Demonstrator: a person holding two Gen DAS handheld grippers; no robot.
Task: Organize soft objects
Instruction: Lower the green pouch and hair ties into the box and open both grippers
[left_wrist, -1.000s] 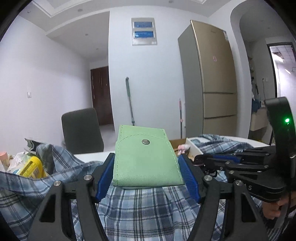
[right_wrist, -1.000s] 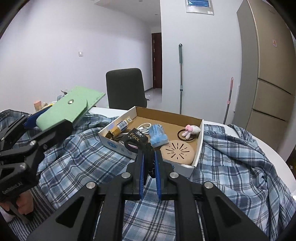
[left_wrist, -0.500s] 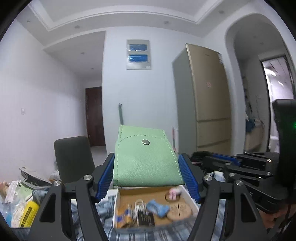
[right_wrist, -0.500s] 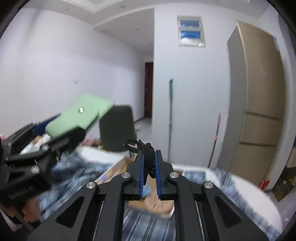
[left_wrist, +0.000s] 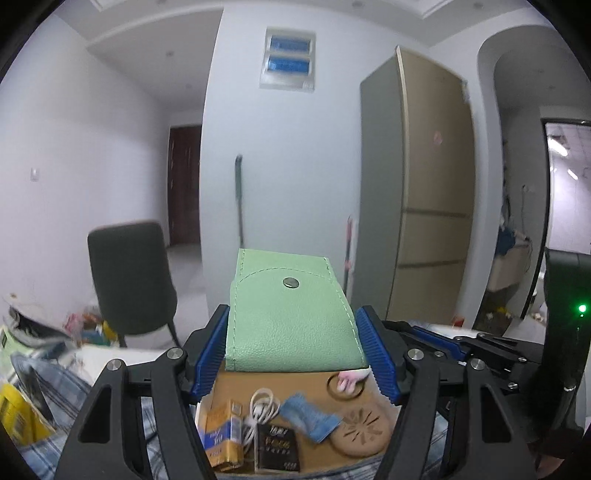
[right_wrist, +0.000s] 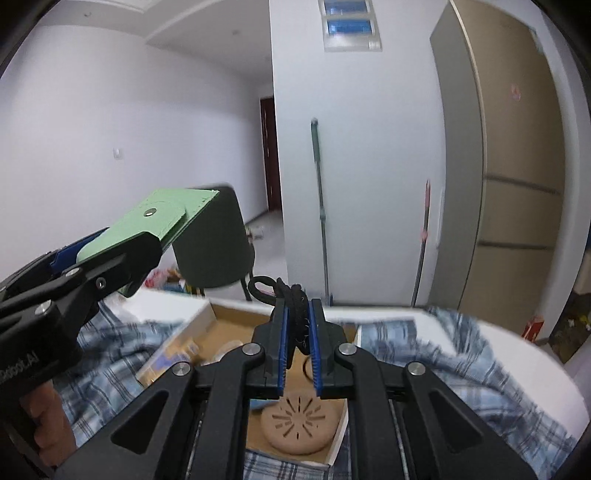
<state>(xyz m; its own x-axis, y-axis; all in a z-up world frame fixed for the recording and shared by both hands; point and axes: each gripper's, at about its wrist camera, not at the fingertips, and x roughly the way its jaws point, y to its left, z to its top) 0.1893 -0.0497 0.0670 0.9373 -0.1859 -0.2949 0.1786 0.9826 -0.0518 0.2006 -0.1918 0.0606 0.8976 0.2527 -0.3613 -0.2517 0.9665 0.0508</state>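
Note:
My left gripper (left_wrist: 293, 332) is shut on a flat green snap pouch (left_wrist: 291, 317) and holds it in the air above an open cardboard box (left_wrist: 240, 380). The pouch also shows at the left of the right wrist view (right_wrist: 162, 218). My right gripper (right_wrist: 297, 325) is shut on a black hair tie (right_wrist: 291, 299) over the same box (right_wrist: 236, 321). In the box lie a tan round disc (right_wrist: 297, 424), a blue packet (left_wrist: 310, 415), a white cable (left_wrist: 262, 404) and a small pink-and-white plush (left_wrist: 351, 378).
The box rests on a blue plaid shirt (right_wrist: 443, 362) spread over a white table (right_wrist: 546, 369). A dark chair (left_wrist: 129, 277) stands behind. Yellow packets and clutter (left_wrist: 22, 406) lie at the left. A fridge (left_wrist: 424, 203) and a mop (right_wrist: 319, 206) stand by the far wall.
Both grippers rose from low over the shirt and now hover over the box, each still holding its item. The views tilted up, then back down toward the box.

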